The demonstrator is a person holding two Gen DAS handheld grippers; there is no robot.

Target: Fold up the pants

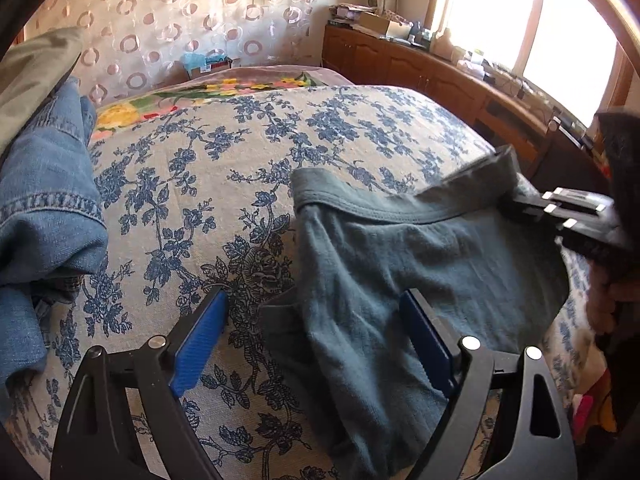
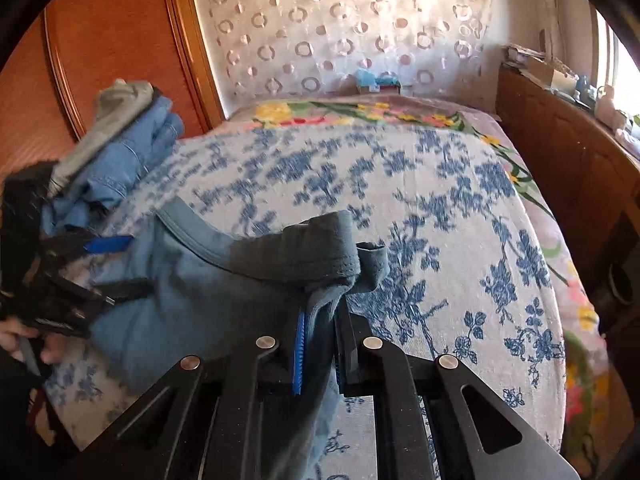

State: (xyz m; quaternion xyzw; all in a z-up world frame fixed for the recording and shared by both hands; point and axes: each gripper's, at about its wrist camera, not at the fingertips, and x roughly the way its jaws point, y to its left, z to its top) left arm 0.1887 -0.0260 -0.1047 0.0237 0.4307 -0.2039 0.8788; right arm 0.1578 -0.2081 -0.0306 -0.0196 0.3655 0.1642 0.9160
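Observation:
Dark teal pants point(image 1: 400, 264) lie on the floral bedspread point(image 1: 224, 168), waistband toward the far side. My left gripper point(image 1: 316, 340) is open just above the near left part of the pants, its blue pads either side of the cloth edge. My right gripper point(image 2: 320, 344) is shut on the right end of the waistband point(image 2: 320, 252) and lifts it off the bed. The right gripper also shows in the left wrist view point(image 1: 568, 212), and the left gripper in the right wrist view point(image 2: 116, 268). The pants point(image 2: 192, 292) sag between them.
A pile of blue jeans point(image 1: 44, 208) with a grey garment on top lies at the bed's left side, also in the right wrist view point(image 2: 132, 148). A wooden cabinet point(image 1: 420, 68) with clutter runs along the right under a bright window. A wooden headboard point(image 2: 104, 40) stands at left.

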